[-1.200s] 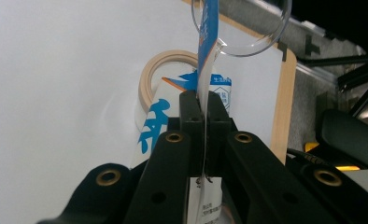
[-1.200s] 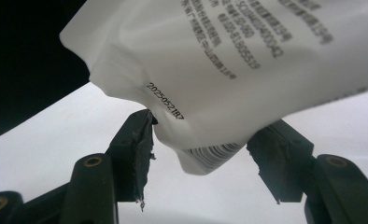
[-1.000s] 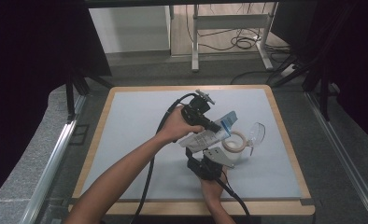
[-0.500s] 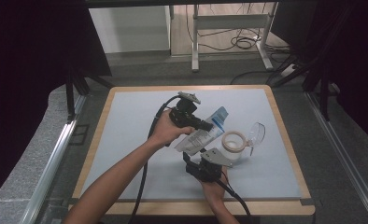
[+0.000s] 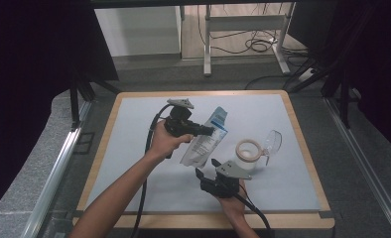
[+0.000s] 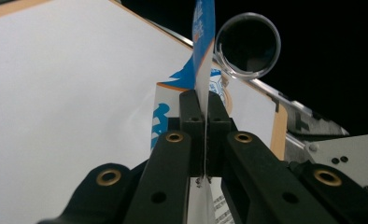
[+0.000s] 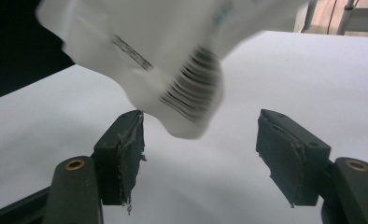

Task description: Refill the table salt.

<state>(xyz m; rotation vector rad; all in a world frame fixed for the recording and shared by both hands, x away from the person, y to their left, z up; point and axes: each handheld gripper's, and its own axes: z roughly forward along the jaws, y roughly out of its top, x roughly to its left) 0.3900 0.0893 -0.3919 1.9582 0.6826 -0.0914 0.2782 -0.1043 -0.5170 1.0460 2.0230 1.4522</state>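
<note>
Pouch [image 5: 207, 140] lifted off the table [image 5: 134, 114], pinched in the closed left gripper [image 6: 204, 116]; next, probably steadying its bottom between the wide-open right gripper [image 7: 201, 140].

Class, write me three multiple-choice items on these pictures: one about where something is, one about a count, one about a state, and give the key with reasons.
1. Where does the tape roll lie?
A. on the mat, right of the pouch
B. on the floor
C. in the right gripper

2. How many grippers clamp the pouch?
A. none
B. one
C. two

3. How do the right gripper's jaws stand?
A. shut on the pouch
B. shut on nothing
C. open

Key: 1 A, the high view shows it beside the clear cup. 2 B, the left gripper alone pinches the pouch's edge. 3 C, its pads stand wide apart below the pouch's corner.
</note>
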